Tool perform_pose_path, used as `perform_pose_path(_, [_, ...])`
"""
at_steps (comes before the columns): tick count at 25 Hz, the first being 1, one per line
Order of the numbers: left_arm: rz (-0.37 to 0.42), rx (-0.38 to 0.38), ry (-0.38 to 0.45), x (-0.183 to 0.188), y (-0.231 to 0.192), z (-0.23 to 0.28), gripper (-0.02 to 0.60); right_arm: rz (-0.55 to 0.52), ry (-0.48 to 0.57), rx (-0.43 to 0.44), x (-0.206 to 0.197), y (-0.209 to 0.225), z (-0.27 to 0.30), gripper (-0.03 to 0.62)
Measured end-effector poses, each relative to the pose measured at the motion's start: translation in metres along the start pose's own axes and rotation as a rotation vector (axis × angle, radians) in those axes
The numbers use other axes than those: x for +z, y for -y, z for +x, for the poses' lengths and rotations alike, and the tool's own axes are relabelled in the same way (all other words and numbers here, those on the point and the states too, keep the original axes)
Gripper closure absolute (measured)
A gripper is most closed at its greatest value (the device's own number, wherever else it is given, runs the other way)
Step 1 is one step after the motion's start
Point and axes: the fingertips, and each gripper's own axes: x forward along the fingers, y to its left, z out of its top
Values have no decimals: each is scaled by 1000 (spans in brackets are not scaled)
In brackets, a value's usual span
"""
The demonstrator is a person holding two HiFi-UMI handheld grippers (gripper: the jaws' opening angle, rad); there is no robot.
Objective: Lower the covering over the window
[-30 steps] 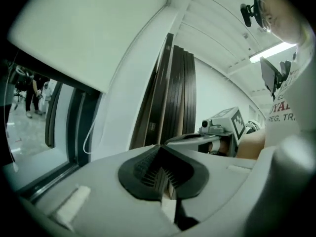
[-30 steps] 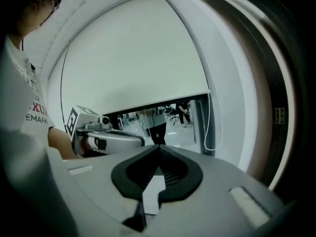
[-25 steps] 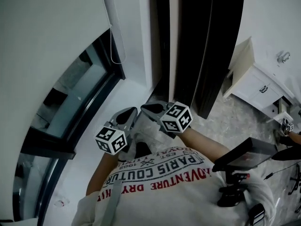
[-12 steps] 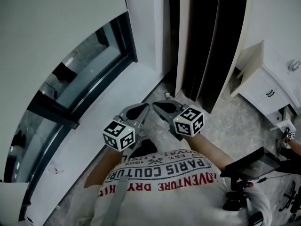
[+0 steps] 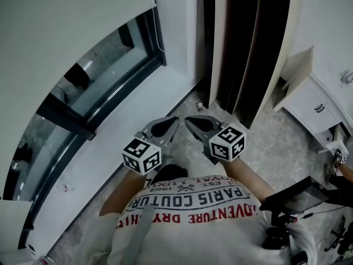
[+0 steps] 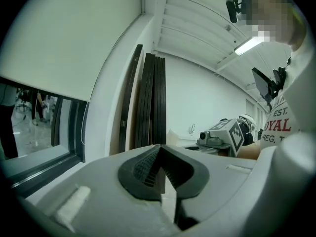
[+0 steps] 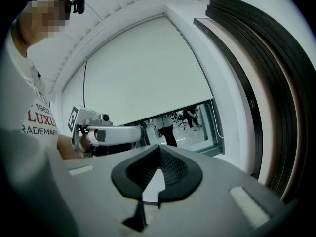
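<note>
White-walled room, pale speckled floor (image 5: 276, 148). Window (image 5: 105, 65) runs along the left; its covering, a white roller blind (image 5: 66, 21), hangs over the upper part, with the lower glass bare above the sill (image 5: 138, 120). Dark panels (image 5: 248, 48) lean upright in the corner, with a white cabinet (image 5: 314, 98) to their right. Left gripper (image 5: 168, 125) and right gripper (image 5: 193, 123) are held side by side before the person's chest, near the sill. Both have jaws clenched, with nothing between them. A thin pull cord (image 6: 82, 127) hangs at the blind's right edge, apart from both grippers.
</note>
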Motion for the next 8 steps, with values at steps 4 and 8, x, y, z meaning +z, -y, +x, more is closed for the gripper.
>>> perform_pose_path(4, [-8, 2, 11, -2, 7, -8, 579, -15, -1, 5, -2, -10, -5, 594])
perform_pose_path(8, [-4, -1, 14, -4, 11, -15, 579, -16, 12, -1, 0, -15, -8, 594])
